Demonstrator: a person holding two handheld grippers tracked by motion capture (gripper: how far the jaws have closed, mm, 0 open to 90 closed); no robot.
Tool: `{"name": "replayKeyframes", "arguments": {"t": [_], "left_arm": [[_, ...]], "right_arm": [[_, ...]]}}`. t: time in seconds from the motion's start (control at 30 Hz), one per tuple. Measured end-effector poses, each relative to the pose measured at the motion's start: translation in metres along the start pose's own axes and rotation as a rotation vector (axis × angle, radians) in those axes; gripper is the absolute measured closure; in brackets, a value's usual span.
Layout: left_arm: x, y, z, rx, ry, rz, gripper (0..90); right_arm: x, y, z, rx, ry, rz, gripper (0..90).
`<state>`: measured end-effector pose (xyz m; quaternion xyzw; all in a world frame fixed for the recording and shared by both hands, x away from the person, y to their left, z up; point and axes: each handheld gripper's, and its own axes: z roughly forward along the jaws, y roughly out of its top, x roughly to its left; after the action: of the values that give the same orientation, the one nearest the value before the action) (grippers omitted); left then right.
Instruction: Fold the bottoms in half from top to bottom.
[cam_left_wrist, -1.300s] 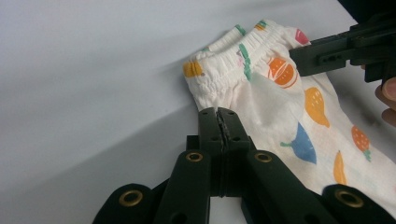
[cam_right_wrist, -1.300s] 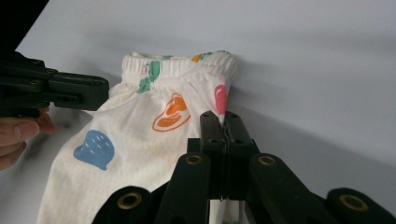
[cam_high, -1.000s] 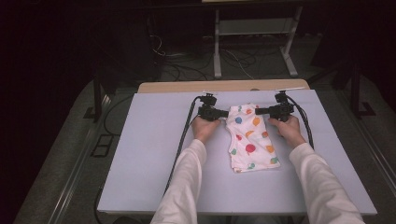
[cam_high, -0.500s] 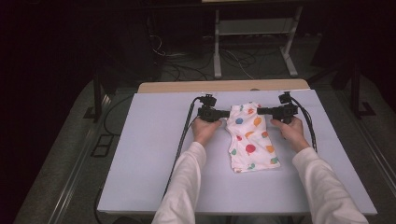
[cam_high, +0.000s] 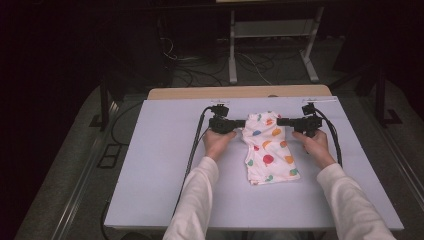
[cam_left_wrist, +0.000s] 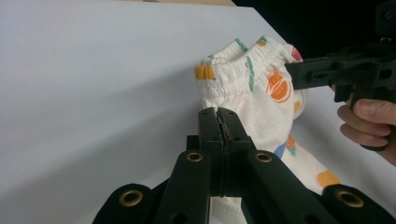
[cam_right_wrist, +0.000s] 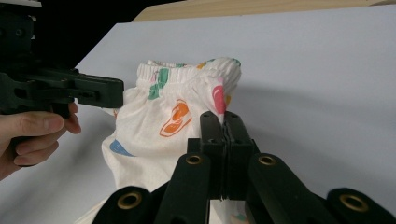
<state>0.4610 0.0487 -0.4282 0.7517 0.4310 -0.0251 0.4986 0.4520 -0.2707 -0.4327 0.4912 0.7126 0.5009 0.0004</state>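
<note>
The garment, a small white pair of shorts (cam_high: 268, 150) printed with coloured fruit shapes, lies near the middle of the worktop (cam_high: 165, 165), its elastic waistband at the far end raised off the surface and its leg end flat and nearer the person. Each side of the waistband is pinched: the left hand-held gripper (cam_high: 243, 123) has its jaws closed on the cloth at the left edge, and the right hand-held gripper (cam_high: 280, 121) is closed on the right edge. In the left gripper view the jaws of that hand-held gripper (cam_left_wrist: 218, 122) meet on only a thin fold of fabric below the gathered elastic; in the right gripper view the other (cam_right_wrist: 226, 125) likewise bites a narrow margin at the corner. Assessed risks: first, slippage, as either hold appears shallow, and a pull outward or upward could draw the thin fold out of the jaws, dropping one side and leaving the garment skewed. Second, uneven tension, since the waistband is elastic and bunched, so if one hand leads the other the band would stretch to one side and the cloth twist rather than hang square. Third, drag, because the lower part rests on the worktop, and moving it level before lifting it clear could rumple or fold the legs under. Fourth, the cables (cam_high: 192, 150) trailing from each unit lie close beside the forearms and could snag on a wide sweep. No other articles stand on the worktop to obstruct.
</note>
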Motion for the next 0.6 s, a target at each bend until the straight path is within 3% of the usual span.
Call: {"name": "replayKeyframes", "arguments": {"t": [0.6], "left_arm": [[-0.027, -0.015, -0.012, -0.038, -0.047, 0.012, 88.6]], "right_arm": [[0.016, -0.022, -0.018, -0.014, 0.011, -0.045, 87.3]]}}
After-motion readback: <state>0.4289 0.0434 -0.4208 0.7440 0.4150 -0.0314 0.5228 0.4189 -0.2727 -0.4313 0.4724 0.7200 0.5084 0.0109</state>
